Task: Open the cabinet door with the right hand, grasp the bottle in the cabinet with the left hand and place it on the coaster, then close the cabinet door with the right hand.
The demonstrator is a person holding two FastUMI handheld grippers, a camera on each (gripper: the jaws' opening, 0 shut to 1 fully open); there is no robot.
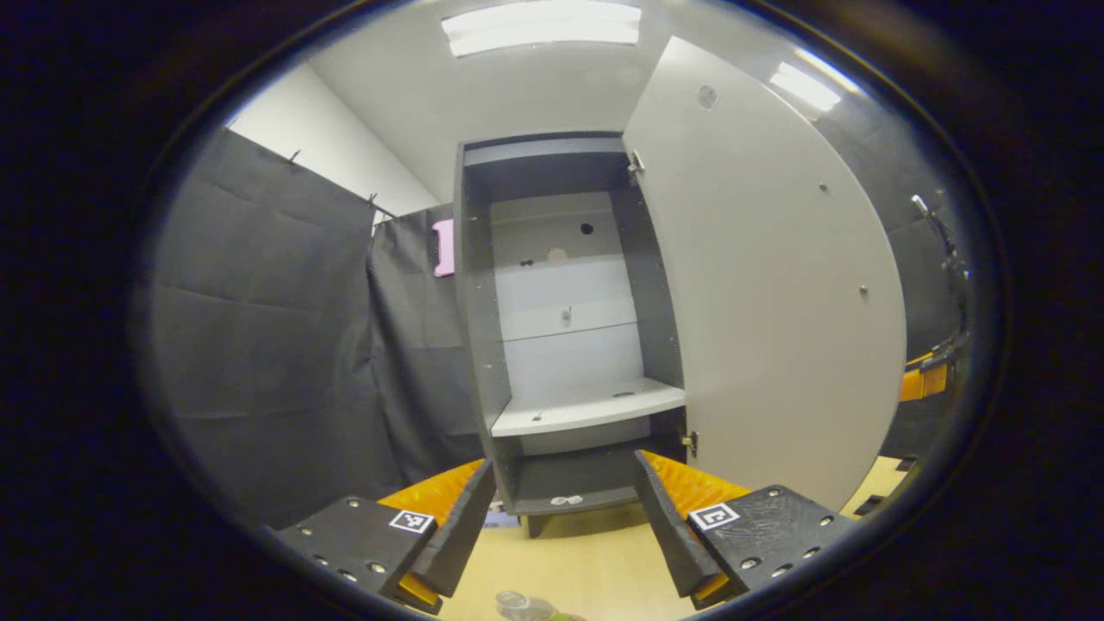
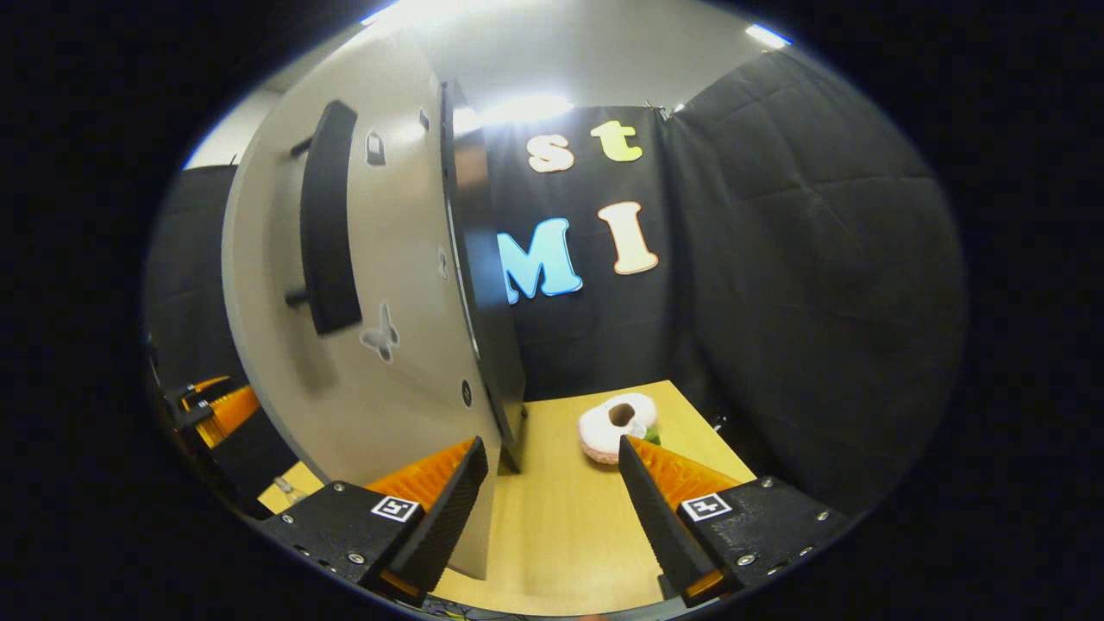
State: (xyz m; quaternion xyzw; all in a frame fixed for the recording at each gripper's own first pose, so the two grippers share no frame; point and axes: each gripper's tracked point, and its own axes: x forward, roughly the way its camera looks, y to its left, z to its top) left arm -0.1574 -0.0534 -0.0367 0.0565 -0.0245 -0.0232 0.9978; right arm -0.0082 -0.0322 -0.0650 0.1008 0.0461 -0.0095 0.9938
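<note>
My left gripper point(image 1: 565, 517) hangs released because the bottle point(image 1: 522, 607) already stands on the table at bottom centre, while my right gripper point(image 2: 552, 509), spread, faces the open cabinet door point(image 2: 379, 285) for closing.

The left gripper view looks from low above the desk point(image 1: 595, 561) straight into the open cabinet point(image 1: 565, 345), tilted upward so the ceiling lights show, and stands near its front. The right gripper view sits close beside the outer face of the cabinet door point(image 2: 379, 285), facing along the door's edge toward the far booth wall and the desk's far end. Both views share the swung-open door point(image 1: 768, 293) and the pale desk top point(image 2: 561, 517).
</note>
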